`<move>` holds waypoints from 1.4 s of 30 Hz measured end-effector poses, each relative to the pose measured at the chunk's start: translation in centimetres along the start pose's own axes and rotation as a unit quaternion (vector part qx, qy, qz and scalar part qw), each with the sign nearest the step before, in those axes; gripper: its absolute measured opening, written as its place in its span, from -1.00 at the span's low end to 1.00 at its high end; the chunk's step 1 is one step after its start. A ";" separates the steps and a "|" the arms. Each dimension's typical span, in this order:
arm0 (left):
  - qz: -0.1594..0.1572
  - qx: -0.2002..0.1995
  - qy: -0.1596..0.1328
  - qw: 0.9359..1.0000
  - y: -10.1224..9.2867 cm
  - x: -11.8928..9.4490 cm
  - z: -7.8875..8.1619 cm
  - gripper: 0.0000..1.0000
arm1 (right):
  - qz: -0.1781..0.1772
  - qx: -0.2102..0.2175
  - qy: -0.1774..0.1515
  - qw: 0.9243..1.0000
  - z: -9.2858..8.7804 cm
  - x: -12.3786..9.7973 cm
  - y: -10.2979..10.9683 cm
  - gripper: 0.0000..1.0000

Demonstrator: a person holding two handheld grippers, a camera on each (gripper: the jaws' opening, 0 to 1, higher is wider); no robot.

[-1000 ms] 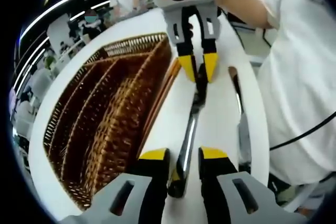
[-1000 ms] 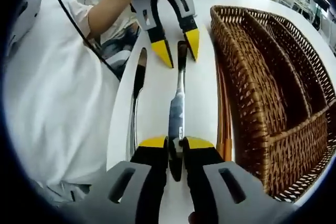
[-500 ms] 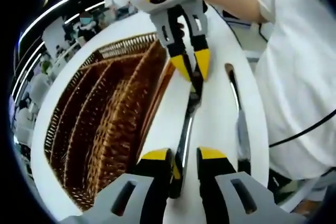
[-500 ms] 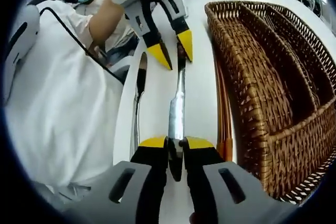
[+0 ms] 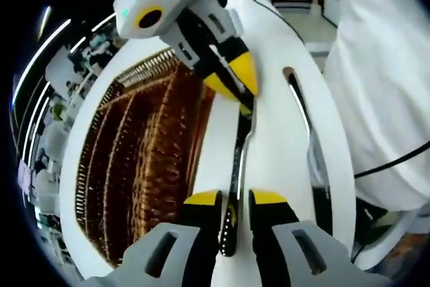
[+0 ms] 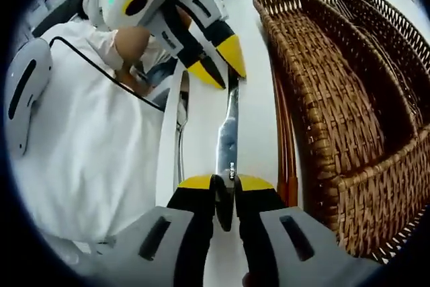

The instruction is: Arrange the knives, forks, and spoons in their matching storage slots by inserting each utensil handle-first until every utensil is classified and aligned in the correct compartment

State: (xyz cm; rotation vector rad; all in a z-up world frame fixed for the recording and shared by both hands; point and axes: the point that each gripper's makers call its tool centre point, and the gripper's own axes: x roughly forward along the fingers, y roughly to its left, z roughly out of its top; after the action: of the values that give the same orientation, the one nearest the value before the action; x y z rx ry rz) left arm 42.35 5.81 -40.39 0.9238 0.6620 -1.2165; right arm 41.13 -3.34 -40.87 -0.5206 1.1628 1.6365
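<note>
A table knife (image 5: 237, 152) with a dark handle spans the gap between my two grippers over the white table (image 5: 282, 139). My right gripper (image 6: 225, 183) is shut on its blade (image 6: 228, 139), and it comes in from the top of the left gripper view (image 5: 234, 89). My left gripper (image 5: 235, 198) straddles the handle end. Its jaws stand close on both sides with a slim gap showing, as also in the right gripper view (image 6: 218, 65). The brown wicker tray (image 5: 127, 159) with long compartments lies beside the knife (image 6: 349, 65).
A second utensil (image 5: 310, 159) with a dark handle lies along the table edge (image 6: 180, 132). Orange-brown sticks (image 6: 285, 146) rest against the tray's wall. A person in a white shirt (image 6: 87, 139) stands right at that edge, with a black cable across the shirt.
Both grippers have rolled and tilted, so both views have swung. The knife stays between them. My left jaws have drawn closer around the handle.
</note>
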 end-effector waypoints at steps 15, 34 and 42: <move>0.015 0.067 0.034 0.997 0.0 0.4 -0.2 -0.80 | 0.029 0.017 0.004 0.999 0.1 0.1 0.2 -0.78; 0.003 0.077 0.035 0.996 0.0 0.4 -0.2 -0.88 | 0.033 0.041 0.008 0.999 0.0 0.3 0.2 -0.77; -0.011 0.070 0.036 0.997 0.1 0.4 -0.1 -0.88 | 0.031 0.026 0.002 0.999 0.1 0.4 0.3 -0.77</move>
State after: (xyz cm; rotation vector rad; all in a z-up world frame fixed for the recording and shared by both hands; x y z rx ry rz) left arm 42.54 5.74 -40.79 1.0837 0.6511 -1.2660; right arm 40.75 -3.12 -41.01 -0.4587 1.2323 1.6527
